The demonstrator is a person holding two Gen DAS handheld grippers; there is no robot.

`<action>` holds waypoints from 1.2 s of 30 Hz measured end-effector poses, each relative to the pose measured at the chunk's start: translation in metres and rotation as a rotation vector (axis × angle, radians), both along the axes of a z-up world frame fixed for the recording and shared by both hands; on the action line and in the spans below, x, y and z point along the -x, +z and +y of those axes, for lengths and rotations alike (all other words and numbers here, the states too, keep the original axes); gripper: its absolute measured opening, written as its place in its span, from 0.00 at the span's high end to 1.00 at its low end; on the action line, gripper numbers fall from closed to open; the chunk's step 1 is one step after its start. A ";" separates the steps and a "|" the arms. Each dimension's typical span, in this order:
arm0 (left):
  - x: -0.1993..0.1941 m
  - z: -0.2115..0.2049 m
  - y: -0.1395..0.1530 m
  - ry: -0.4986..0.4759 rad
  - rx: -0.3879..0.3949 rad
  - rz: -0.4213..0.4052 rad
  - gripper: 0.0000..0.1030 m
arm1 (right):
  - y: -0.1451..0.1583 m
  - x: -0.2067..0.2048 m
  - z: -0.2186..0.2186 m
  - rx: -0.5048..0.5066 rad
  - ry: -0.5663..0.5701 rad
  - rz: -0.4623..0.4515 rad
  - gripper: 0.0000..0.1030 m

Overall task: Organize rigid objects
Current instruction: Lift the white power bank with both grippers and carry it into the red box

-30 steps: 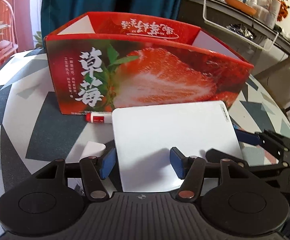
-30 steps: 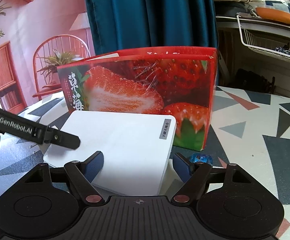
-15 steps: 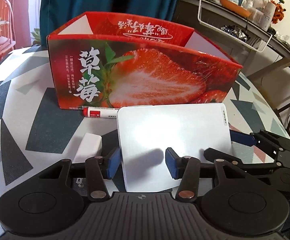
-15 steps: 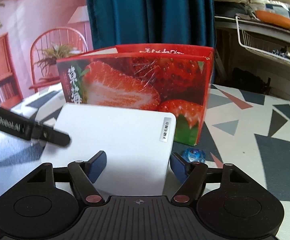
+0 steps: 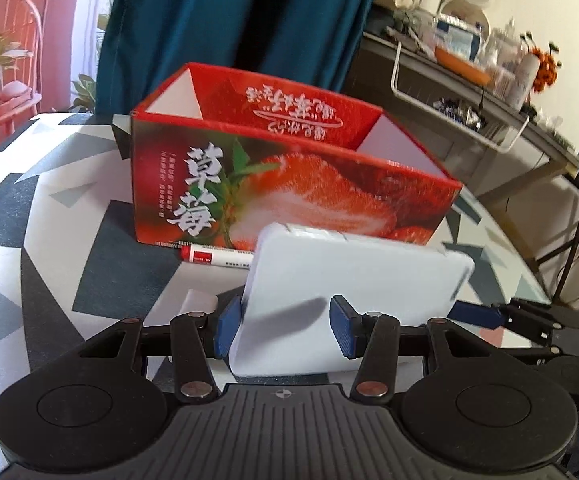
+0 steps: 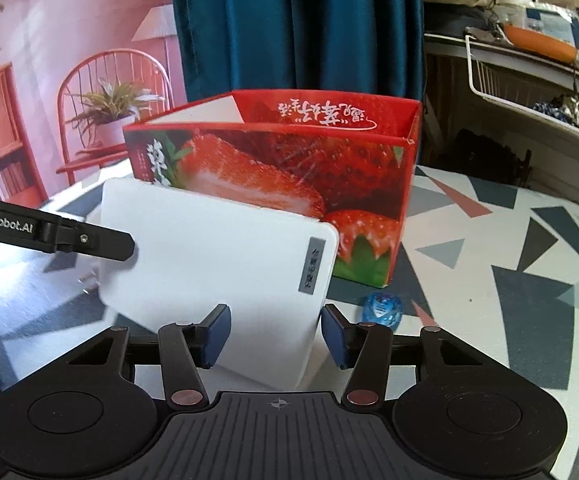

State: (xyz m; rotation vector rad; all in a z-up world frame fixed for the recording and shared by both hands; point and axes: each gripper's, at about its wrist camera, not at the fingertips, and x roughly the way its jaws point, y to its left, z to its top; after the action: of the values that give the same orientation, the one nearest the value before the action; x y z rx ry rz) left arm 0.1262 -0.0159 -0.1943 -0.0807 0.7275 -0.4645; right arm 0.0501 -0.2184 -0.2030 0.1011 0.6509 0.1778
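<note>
**White case tipped up off the table**

The white case (image 5: 349,288) lay flat a second ago; now its far edge is raised and it tilts steeply between the left gripper (image 5: 285,330) fingers and those of the right gripper (image 6: 275,334). Both pairs of pads sit closer to its sides than before (whether they press it cannot be told). The strawberry box (image 5: 289,184) beyond the tongs looks farther off and is seen from higher, showing more of its inside. The red-capped marker (image 5: 217,258) is now partly hidden behind the case.
</note>
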 end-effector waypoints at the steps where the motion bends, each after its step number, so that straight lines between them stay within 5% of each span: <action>1: 0.001 0.002 0.002 -0.001 0.008 -0.007 0.50 | 0.004 0.001 0.001 0.004 0.000 -0.002 0.54; 12: -0.002 0.014 0.056 0.010 0.097 -0.126 0.50 | 0.065 -0.009 0.007 0.026 -0.010 -0.065 0.55; 23: -0.065 0.011 0.119 0.070 0.129 -0.220 0.50 | 0.134 -0.096 0.000 0.038 -0.018 -0.147 0.54; 28: -0.110 0.001 0.121 0.036 0.144 -0.170 0.50 | 0.135 -0.143 -0.015 0.001 -0.085 -0.123 0.54; 36: -0.152 -0.020 0.078 0.049 0.078 -0.022 0.50 | 0.092 -0.181 -0.029 -0.069 -0.159 0.023 0.55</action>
State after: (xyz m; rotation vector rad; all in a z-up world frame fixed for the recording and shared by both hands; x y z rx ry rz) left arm 0.2785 -0.0364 -0.1161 -0.1661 0.6842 -0.4467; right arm 0.2315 -0.2471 -0.1107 0.2206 0.6572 0.0458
